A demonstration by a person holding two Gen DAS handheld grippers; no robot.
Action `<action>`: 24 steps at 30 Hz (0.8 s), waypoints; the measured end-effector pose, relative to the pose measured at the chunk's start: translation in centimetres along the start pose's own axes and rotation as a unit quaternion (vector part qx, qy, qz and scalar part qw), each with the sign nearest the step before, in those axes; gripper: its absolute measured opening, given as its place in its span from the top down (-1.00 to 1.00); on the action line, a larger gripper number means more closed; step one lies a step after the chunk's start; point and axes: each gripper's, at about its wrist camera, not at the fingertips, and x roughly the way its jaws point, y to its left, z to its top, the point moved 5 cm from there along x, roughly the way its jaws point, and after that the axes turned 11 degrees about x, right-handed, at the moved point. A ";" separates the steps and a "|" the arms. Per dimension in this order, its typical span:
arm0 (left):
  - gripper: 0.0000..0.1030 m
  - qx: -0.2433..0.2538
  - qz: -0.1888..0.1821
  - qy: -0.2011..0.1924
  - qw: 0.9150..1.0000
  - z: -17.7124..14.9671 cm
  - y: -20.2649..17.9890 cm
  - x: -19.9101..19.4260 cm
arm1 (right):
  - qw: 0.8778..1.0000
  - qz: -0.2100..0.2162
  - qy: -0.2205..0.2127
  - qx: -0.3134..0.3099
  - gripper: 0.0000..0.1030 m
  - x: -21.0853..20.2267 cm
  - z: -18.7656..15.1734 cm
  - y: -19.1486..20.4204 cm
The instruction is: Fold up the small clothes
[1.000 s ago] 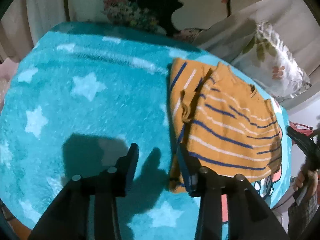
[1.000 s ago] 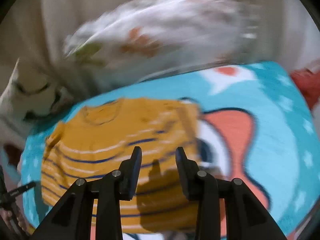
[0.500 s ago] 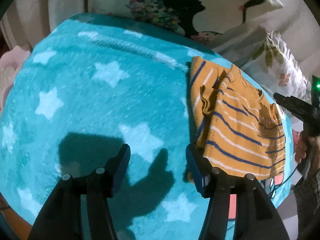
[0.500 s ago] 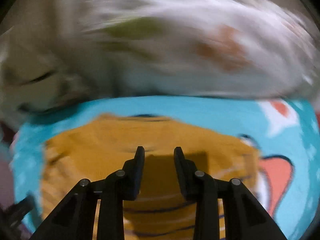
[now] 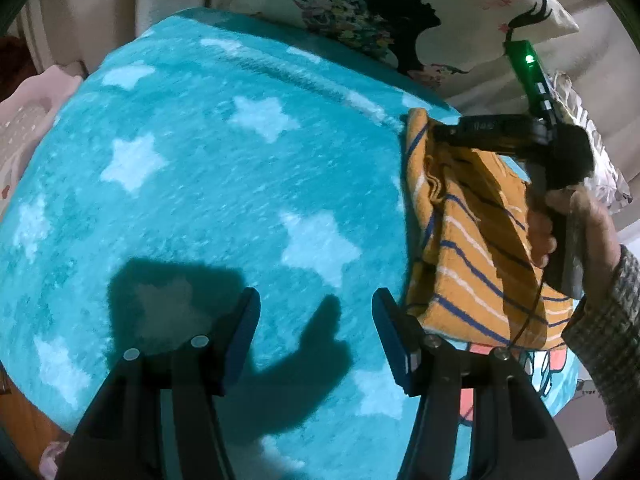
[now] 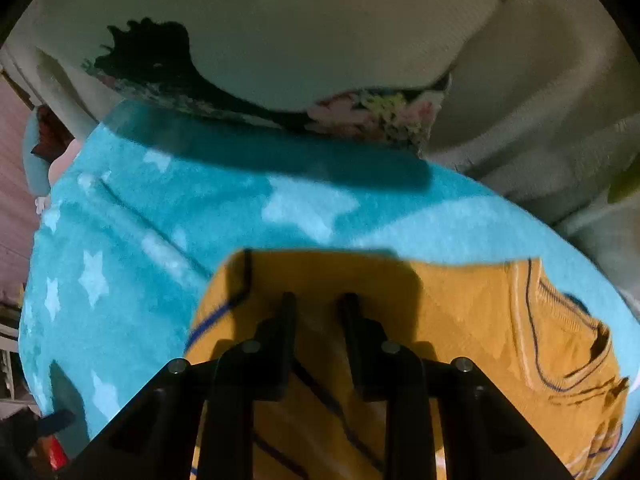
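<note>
Nearest the left camera, the left gripper point(image 5: 316, 332) hangs with its jaws wide apart and nothing between them, over bare teal star-print blanket point(image 5: 224, 184), just beside the near hem corner of the orange striped shirt point(image 5: 472, 248); its shadow falls on the pile below. The shirt lies flat on the blanket, already narrowed: one side looks turned in over the body, a doubled edge running along the side nearest the left gripper; so a first fold seems done, and the cross fold appears still to come. Farther along the shirt, toward its collar end, the right gripper point(image 6: 316, 308) sits low over the cloth, jaws narrow but parted, gripping nothing that shows; whether its tips touch the fabric cannot be told. Beyond the shirt lies the printed pillow point(image 5: 400, 28).
</note>
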 end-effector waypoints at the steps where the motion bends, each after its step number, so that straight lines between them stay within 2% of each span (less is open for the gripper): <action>1: -0.11 -0.003 0.001 -0.001 1.000 0.0 0.2 0.0 | 1.000 0.005 -0.002 0.000 0.47 -0.5 0.2 0.0; 6: -0.11 -0.005 0.006 -0.006 1.000 0.4 -0.2 -0.3 | 0.997 0.046 -0.032 0.053 0.40 -4.7 -1.3 -2.6; 10: -0.12 0.004 0.010 -0.010 1.000 0.5 -1.7 -0.5 | 0.991 0.079 -0.045 0.093 0.38 -8.4 -5.7 -6.6; 12: -0.12 0.006 0.011 -0.009 1.000 0.4 -2.5 -0.6 | 0.988 0.090 -0.047 0.116 0.23 -9.7 -8.4 -9.2; 13: -0.12 0.007 0.012 -0.011 1.000 0.2 -3.3 -0.8 | 0.985 0.094 -0.049 0.134 0.23 -10.2 -10.1 -11.0; 16: -0.13 0.011 0.011 -0.019 1.000 -0.3 -5.3 -1.6 | 0.978 0.086 -0.042 0.187 0.23 -10.9 -14.8 -15.9; 19: -0.19 0.015 0.012 -0.025 0.999 -1.1 -7.6 -2.3 | 0.963 0.059 -0.050 0.258 0.23 -11.0 -18.3 -22.5; 20: -0.20 0.016 0.012 -0.025 0.999 -1.3 -8.3 -2.4 | 0.957 0.051 -0.062 0.278 0.26 -11.5 -19.4 -25.0; 22: -0.21 0.018 0.012 -0.025 0.999 -2.0 -9.7 -2.7 | 0.947 0.038 -0.078 0.308 0.53 -12.1 -20.8 -28.1; 23: -0.21 0.021 0.013 -0.025 0.999 -2.4 -10.6 -2.8 | 0.941 0.050 -0.081 0.326 0.63 -12.7 -21.5 -29.7; 24: -0.21 0.024 0.015 -0.023 0.999 -2.9 -11.4 -2.8 | 0.938 0.032 -0.083 0.334 0.62 -13.2 -21.8 -30.4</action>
